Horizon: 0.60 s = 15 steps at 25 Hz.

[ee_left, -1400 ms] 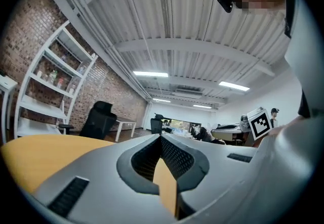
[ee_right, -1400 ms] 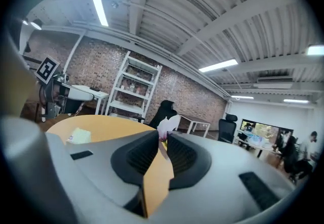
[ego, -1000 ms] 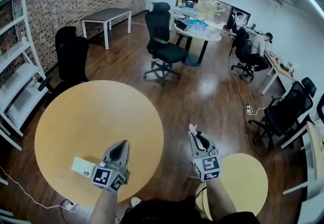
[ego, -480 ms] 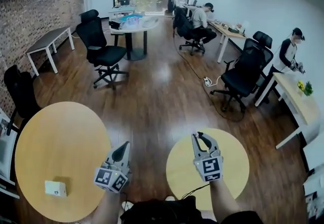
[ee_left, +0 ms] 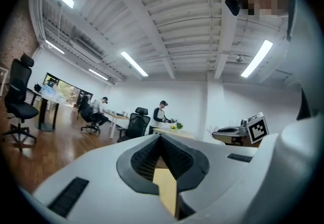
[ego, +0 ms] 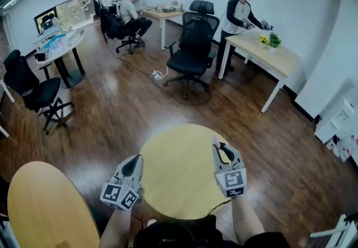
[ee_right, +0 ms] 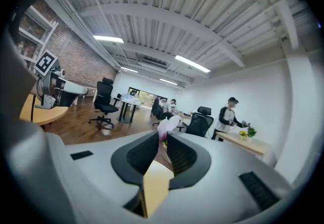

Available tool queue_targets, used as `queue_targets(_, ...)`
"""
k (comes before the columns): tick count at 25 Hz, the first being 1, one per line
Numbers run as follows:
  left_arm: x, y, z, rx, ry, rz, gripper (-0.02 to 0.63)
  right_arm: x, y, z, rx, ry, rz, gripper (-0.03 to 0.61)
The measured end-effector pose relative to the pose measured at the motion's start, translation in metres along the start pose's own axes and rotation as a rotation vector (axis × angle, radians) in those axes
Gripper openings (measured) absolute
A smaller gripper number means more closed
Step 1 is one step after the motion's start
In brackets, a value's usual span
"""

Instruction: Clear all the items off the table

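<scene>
Two grippers are held side by side, pointing forward over one small round worktop. The left gripper has its fingers pressed together, empty. The right gripper pinches one pink-white flower in its narrow fingers. A second, larger worktop lies to the left.

1. Your left gripper and right gripper are pale grey with black pads.
2. Each marker cube shows black-and-white squares.
3. The flower is white, tinged pink.
4. The round table is pale yellow.
5. The floor is dark brown planks.
6. The office chair is black.
</scene>
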<state>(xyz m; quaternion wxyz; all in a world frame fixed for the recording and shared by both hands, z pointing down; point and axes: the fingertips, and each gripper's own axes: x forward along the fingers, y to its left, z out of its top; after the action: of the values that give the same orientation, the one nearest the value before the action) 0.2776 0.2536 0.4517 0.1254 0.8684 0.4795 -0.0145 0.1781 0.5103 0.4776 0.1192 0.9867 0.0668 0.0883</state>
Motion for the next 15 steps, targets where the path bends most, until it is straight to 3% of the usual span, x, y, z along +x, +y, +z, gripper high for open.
queue_targets(4, 0.044, -0.039, -0.021, -0.023, 0.04, -0.148, -0.008, -0.04, -0.048, -0.027, 0.035, 0.056, -0.145, 0.055)
queue_targets(7, 0.061, -0.062, -0.037, -0.034, 0.069, -0.212, -0.008, -0.065, -0.067, -0.046, 0.065, 0.084, -0.209, 0.055)
queue_targets(15, 0.076, -0.081, -0.062, -0.049, 0.144, -0.254, -0.008, -0.087, -0.079, -0.089, 0.118, 0.171, -0.241, 0.055)
